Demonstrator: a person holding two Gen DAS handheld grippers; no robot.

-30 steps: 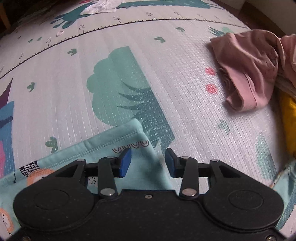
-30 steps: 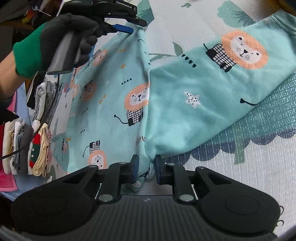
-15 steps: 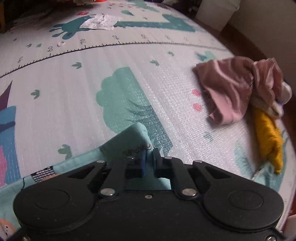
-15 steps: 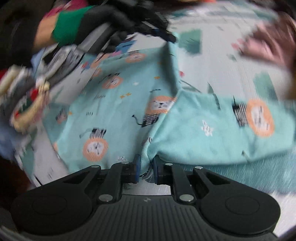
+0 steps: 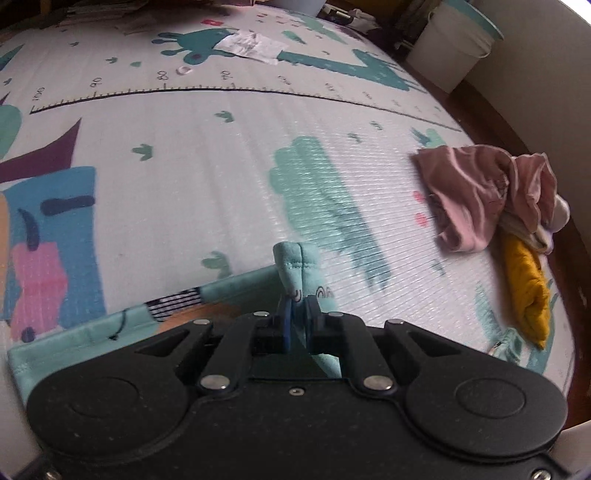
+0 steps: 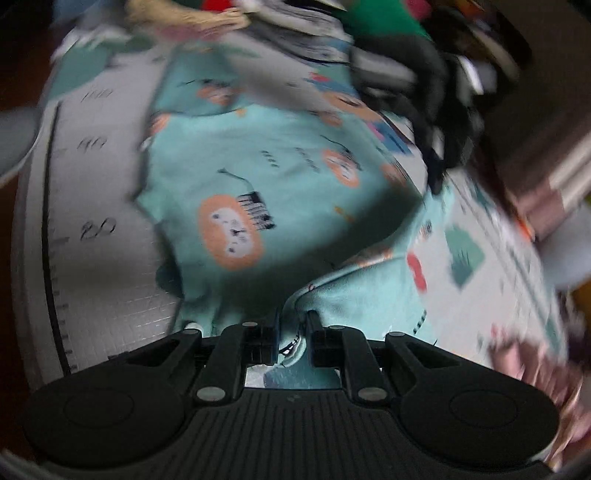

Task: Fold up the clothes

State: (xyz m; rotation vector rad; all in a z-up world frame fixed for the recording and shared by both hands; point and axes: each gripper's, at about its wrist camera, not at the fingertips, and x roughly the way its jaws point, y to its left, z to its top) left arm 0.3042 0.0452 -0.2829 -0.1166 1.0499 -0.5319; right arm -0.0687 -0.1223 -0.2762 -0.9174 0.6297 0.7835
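A teal garment printed with orange lions (image 6: 258,192) lies spread on the play mat. In the left wrist view my left gripper (image 5: 300,308) is shut on a bunched corner of the teal garment (image 5: 297,262), which pokes up between the blue pads. My right gripper (image 6: 291,325) is shut on another edge of the same cloth, lifted off the mat. In the blurred right wrist view, a gloved hand holds the other gripper (image 6: 436,173) at the upper right, pinching the cloth's far corner.
A crumpled pink garment (image 5: 480,195) and a mustard-yellow one (image 5: 528,291) lie at the mat's right edge. A white bucket (image 5: 450,44) stands beyond the mat. White paper (image 5: 251,46) lies far back. Stacked clothes (image 6: 207,18) sit blurred at the top of the right wrist view.
My left gripper closed on the garment's corner and lifted it. My right gripper kept its grip while rolling strongly, so its view has turned and the garment has shifted across the mat.
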